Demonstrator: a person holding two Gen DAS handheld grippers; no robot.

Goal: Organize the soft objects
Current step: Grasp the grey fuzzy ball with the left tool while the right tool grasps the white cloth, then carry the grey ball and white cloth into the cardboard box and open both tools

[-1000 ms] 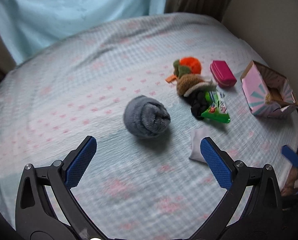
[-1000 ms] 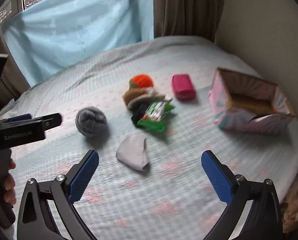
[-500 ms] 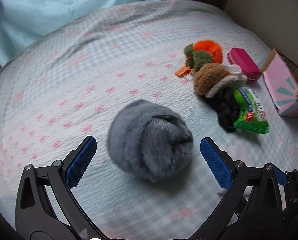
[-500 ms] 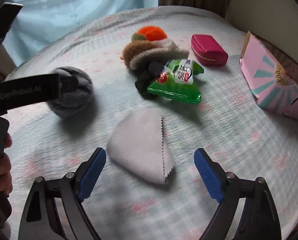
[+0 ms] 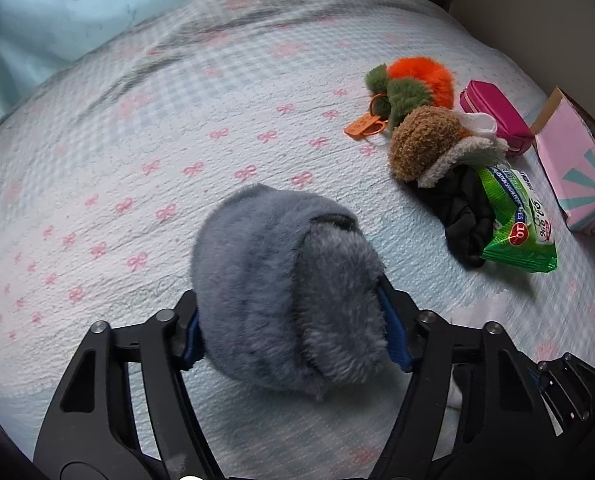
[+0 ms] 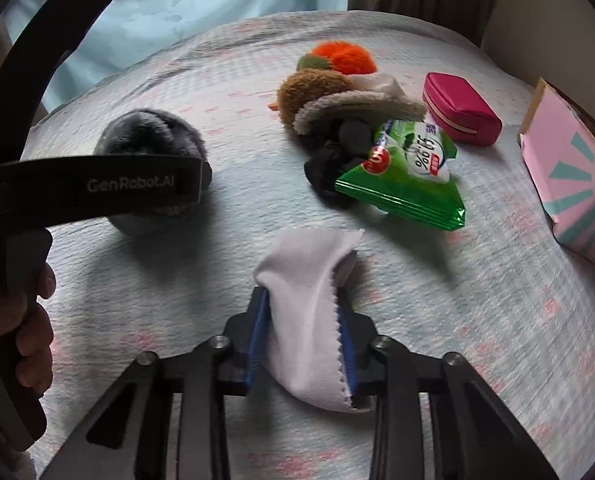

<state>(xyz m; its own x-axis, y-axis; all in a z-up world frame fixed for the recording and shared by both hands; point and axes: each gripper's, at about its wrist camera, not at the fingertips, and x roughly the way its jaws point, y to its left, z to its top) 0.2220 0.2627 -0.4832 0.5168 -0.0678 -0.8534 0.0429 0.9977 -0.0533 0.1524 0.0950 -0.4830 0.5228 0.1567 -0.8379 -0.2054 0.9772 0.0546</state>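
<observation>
A grey fluffy ball point(image 5: 281, 280) lies on the pale bow-print bedspread point(image 5: 177, 120). My left gripper point(image 5: 293, 332) is closing around it, and the blue pads press into its fur on both sides. In the right wrist view a white cloth point(image 6: 309, 272) with a zigzag edge is bunched up between the pads of my right gripper point(image 6: 301, 320), whose jaws are closing on it. The grey fluffy ball point(image 6: 149, 132) shows there to the left, partly hidden behind the left tool's black body.
Farther right lie an orange and green plush point(image 5: 417, 80), a brown plush with cream trim point(image 5: 421, 144), a black fabric piece point(image 5: 461, 216), a green wipes packet point(image 5: 517, 232) and a magenta case point(image 5: 497, 116). A pink box point(image 5: 573, 168) sits at the right edge. A hand point(image 6: 29, 320) holds the left tool.
Both grippers came down onto the bed and closed from wide open. The left one now squeezes the grey ball, and the right one has pinched the flat cloth into a bunch.
</observation>
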